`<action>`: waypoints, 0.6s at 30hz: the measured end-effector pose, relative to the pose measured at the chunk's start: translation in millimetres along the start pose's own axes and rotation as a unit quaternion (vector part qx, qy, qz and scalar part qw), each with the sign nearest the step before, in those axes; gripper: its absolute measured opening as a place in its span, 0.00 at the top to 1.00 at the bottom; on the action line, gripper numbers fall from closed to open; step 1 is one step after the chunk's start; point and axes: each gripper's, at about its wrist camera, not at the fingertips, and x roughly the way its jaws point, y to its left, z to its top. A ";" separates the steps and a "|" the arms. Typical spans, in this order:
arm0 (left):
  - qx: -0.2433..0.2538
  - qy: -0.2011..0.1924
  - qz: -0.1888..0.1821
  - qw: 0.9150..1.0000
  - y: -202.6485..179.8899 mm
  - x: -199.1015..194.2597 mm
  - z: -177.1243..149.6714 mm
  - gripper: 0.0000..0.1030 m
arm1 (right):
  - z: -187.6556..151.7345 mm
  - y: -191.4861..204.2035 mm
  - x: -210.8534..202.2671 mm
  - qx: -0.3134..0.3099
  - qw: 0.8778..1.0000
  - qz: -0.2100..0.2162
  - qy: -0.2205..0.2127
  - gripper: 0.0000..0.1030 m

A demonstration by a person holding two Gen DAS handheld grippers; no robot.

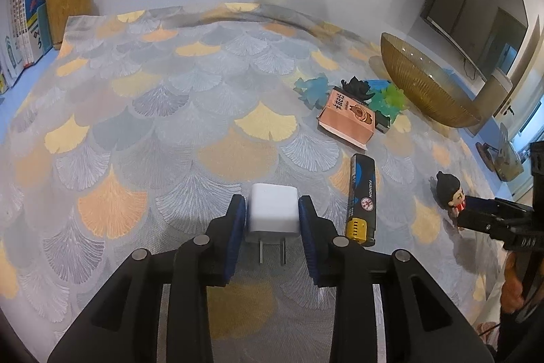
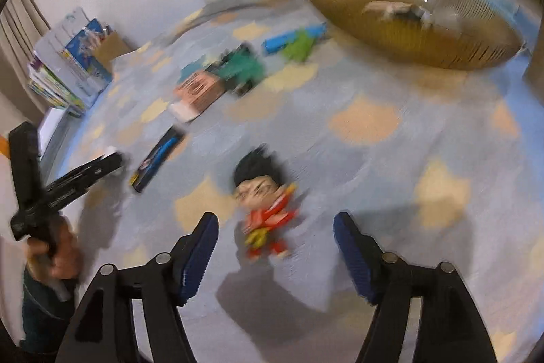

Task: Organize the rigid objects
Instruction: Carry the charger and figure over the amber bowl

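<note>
Right wrist view is motion-blurred — I can't read detail on most things there. The amber ribbed bowl (image 2: 408, 33) at 1 o'clock has something pale lying in it, too smeared to name. In the left wrist view the bowl (image 1: 421, 84) is tipped toward me by the fisheye and its inside is hidden. The small toys by the pink box (image 1: 346, 119) overlap; a black one, a blue one and green ones, shapes unclear.

My left gripper (image 1: 272, 215) is clamped on the white plug adapter (image 1: 273, 210); both blue pads press its sides, prongs pointing back at me, just over the cloth. My right gripper (image 2: 275, 228) has jaws wide apart, nothing pinched — the red-suited, black-haired figurine (image 2: 265, 203) lies on the cloth between the fingertips, touching neither pad as far as I can tell.

Around: a dark lighter (image 1: 362, 203) lies just beside the adapter at 3 o'clock, pink box beyond it at 1 o'clock, bowl further at 2. In the left view the figurine (image 1: 450, 193) sits at 3 o'clock w/ the right gripper's tip against it.

Surface is a tablecloth (image 1: 170, 125) w/ grey, blue and yellow fan-leaf print. Books (image 1: 20, 33) and a pencil holder (image 1: 68, 2) at 10 o'clock against a white wall; a dark TV screen (image 1: 482, 2) hangs at 2 o'clock.
</note>
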 end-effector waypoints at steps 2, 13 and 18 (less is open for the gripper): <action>0.003 0.000 0.001 1.000 -1.1 -0.3 -0.6 0.69 | -1.3 16.2 6.0 -0.019 0.999 -0.030 -0.003 0.30; 0.028 0.002 0.047 0.999 -12.7 -0.2 -0.2 0.76 | -6.5 53.2 17.0 -0.100 0.991 -0.076 -0.036 0.71; 0.021 -0.039 0.033 0.998 -26.7 -29.4 21.1 0.76 | 4.1 44.0 -11.9 -0.085 0.994 -0.031 -0.060 0.71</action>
